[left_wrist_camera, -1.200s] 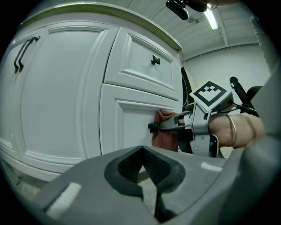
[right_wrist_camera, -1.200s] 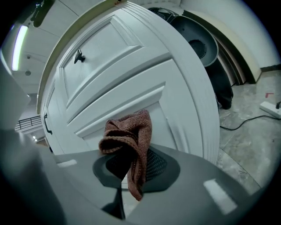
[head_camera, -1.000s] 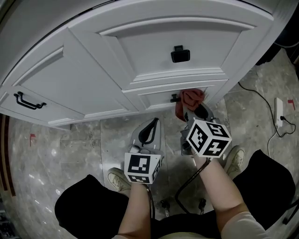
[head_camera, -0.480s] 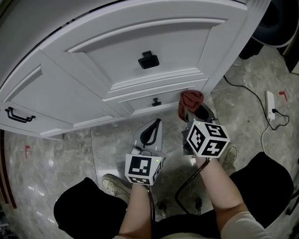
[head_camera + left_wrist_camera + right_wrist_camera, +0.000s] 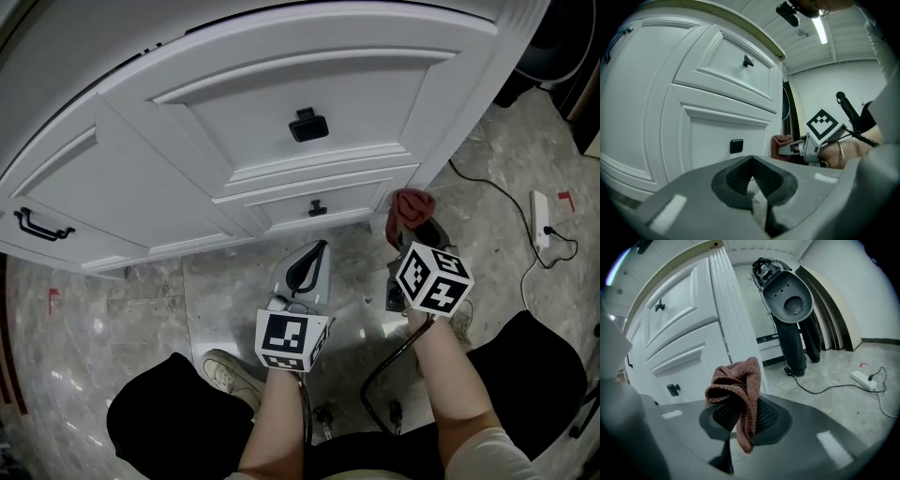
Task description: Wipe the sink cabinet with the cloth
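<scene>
2 grippers in view, each held in 1 hand over the grey marble floor (image 5: 122,309). 1 pale shoe (image 5: 225,364) shows beside the left forearm.

Left gripper (image 5: 314,255): pads pressed together tip to tip and nothing between them (left gripper view (image 5: 751,174)). It is held low, pointing at the cabinet front and clear of it.

Right gripper (image 5: 414,234): jaws clamped on the reddish-brown knitted cloth (image 5: 411,206). In the right gripper view (image 5: 740,417) the cloth (image 5: 736,385) is pinched at mid-length between the ribbed pads. A bunched fold stands above the fingertips and a short tail hangs below them.

Cloth position: just beside the lower right corner of the white sink cabinet (image 5: 281,94), in front of its fluted corner post. I cannot tell whether it touches the post.

Cabinet front:
- 1 upper drawer (image 5: 375,94) with a black square knob (image 5: 307,125), shut.
- 1 narrow lower drawer (image 5: 356,195) with a small black knob (image 5: 318,207), shut.
- 1 door (image 5: 84,202) at the left with a black bar handle (image 5: 37,225), shut.
- No interior is visible.

Farther right, on the floor: 1 white power strip (image 5: 541,220) with a dark cable running to it. Beyond the cabinet corner stands a dark appliance with a round head (image 5: 787,294).
</scene>
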